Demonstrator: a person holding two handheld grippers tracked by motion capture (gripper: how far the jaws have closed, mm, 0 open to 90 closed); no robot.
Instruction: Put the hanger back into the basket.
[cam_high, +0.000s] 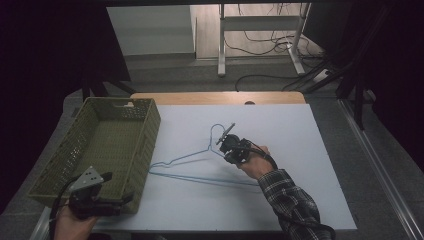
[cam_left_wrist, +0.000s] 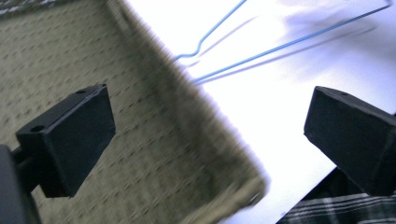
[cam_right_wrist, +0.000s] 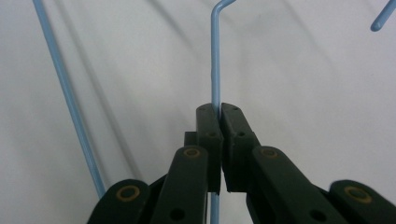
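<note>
A thin blue wire hanger (cam_high: 200, 167) lies on the smooth white counter (cam_high: 300, 150), its hook curving toward the far edge. The right claw (cam_high: 223, 138) is clenched on the wire neck just below the hook — in the right gripper view the black jaws pinch the wire (cam_right_wrist: 215, 84) between them. To the left stands an olive-green plastic basket (cam_high: 145, 135), rectangular, with perforated lattice walls; one hanger corner ends just beside it. The left claw (cam_high: 117, 192) hovers at the basket's near corner, jaws spread wide and grasping nothing — one over the mesh floor (cam_left_wrist: 140, 154).
</note>
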